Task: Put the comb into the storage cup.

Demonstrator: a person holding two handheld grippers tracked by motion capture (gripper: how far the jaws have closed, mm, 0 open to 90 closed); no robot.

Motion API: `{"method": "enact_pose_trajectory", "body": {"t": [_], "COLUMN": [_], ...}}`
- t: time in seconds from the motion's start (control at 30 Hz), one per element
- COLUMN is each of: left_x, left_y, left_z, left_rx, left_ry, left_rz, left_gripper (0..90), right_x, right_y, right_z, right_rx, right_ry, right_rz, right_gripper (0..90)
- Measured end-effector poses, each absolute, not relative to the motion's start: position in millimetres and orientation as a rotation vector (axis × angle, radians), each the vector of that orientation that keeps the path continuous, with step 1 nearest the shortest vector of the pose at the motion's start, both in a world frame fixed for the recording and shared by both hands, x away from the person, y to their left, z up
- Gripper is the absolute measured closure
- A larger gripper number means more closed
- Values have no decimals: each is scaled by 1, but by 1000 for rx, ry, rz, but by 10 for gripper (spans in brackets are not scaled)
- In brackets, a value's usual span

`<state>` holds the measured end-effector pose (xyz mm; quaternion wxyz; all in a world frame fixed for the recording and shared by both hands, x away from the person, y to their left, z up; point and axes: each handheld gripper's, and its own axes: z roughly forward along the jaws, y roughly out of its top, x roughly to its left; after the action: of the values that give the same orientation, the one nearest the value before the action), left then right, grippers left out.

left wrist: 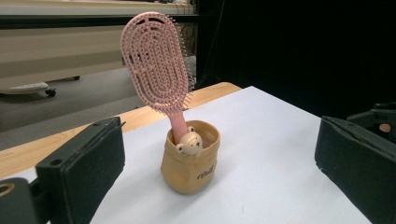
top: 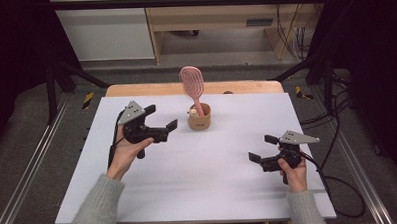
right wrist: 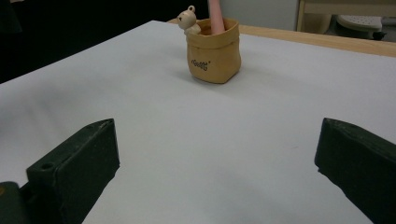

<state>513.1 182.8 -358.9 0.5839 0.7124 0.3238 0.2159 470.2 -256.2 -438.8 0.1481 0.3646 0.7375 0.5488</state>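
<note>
Black jaws stick up in front of me in both gripper views, and they are wide apart. My right gripper (top: pixel 262 149) is closest to me. It is well away from the cup (top: pixel 199 117), on the near right side of it. Its jaws are spread wide and hold nothing, just white table (top: pixel 189 192) between them. In the right gripper view the cup (right wrist: pixel 213 50) stands far ahead, between the two jaws.

My left gripper (top: pixel 163 119) is a bit farther out, just beside the cup on its left. Its jaws are wide open too and hold nothing. It points at the cup but does not touch it.

The cup (left wrist: pixel 190 163) is tan and soft looking, like a little sack, with small writing on the side. A tiny bear (left wrist: pixel 189 143) sits on its rim. A pink hairbrush (left wrist: pixel 155 63) stands in the cup with its handle down inside. Its big oval head sticks up high and leans a little to one side.

Behind the cup is the wooden edge (top: pixel 135 89) of the table. Past that is the grey floor (top: pixel 214 44) and a pale wood shelf (top: pixel 208 11).
</note>
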Motion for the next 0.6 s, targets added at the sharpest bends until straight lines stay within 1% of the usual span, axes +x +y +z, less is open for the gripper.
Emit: {"method": "enact_pose_trajectory", "body": {"t": [0.6], "left_x": [491], "left_y": [218], "left_z": [-394], "left_rx": [1669], "left_ry": [786], "left_rz": [463], "left_gripper": [13], "right_x": [470], "right_y": [-256], "right_z": [-439], "right_rx": [1050], "right_ry": [2124], "right_rz": [1572], "right_gripper": [3]}}
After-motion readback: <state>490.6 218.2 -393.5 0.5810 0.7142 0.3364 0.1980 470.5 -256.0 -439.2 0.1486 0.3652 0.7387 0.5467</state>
